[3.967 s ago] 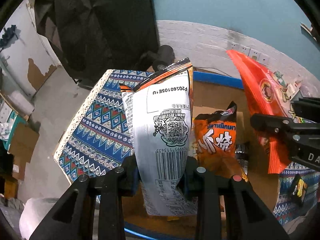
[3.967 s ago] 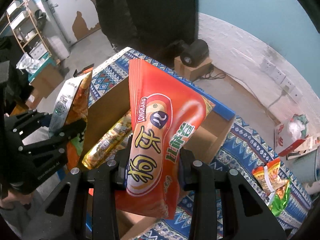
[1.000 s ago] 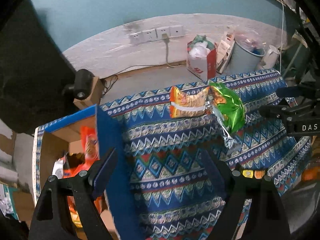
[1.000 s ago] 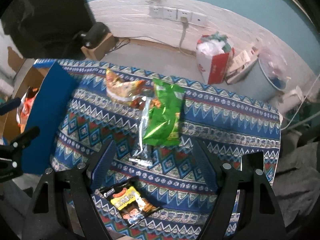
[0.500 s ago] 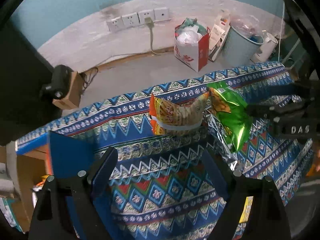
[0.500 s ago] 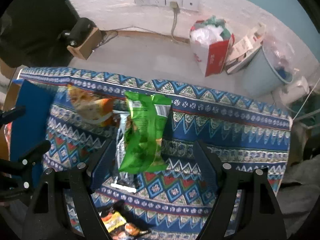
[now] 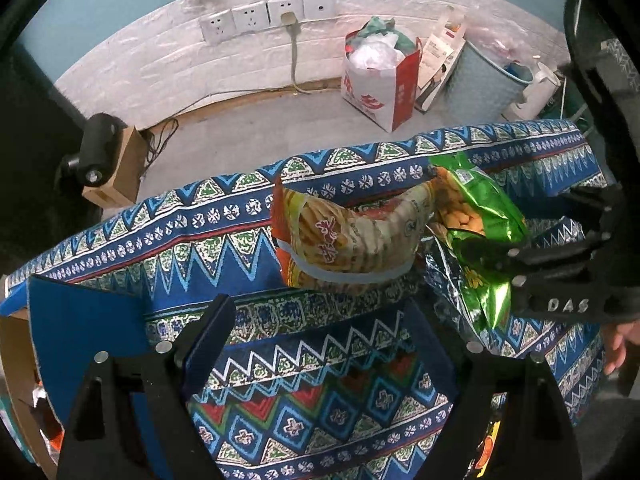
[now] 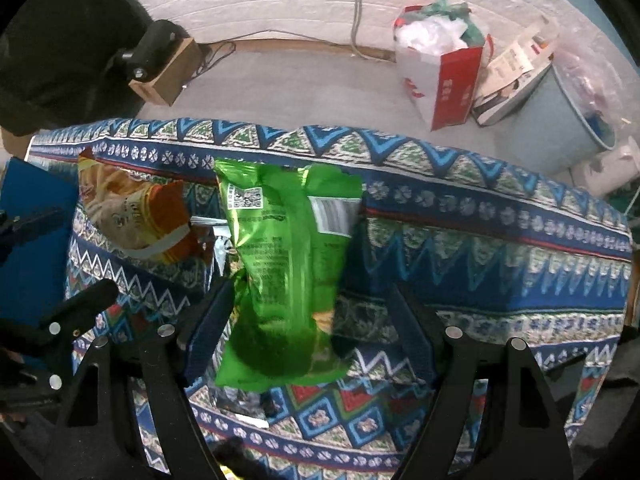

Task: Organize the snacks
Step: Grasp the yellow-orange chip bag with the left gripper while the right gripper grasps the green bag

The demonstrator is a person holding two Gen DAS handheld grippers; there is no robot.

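- Here, two snack bags lie together on the patterned cloth: one orange bag and one green bag, their near corners touching or overlapping.
- A crumpled silver wrapper sits under the green bag's edge, and a small dark packet shows at the bottom of the right wrist view, mostly hidden.
- One cardboard box with a blue flap stands at the cloth's left end; orange packaging shows inside it.
- On the floor beyond: one red-and-white bag, one pale blue bin, and four wall sockets, one with a plug in it.
- The left gripper points steeply down, its jaws spread wide and empty, just short of the orange bag.
- The right gripper also points steeply down, jaws released; the green bag's lower half lies between them, and its left finger is at the bag's edge, though whether it touches cannot be told.
- The two bags lie near the cloth's far edge, where it drops to the floor.
- The cloth right of the green bag is bare.
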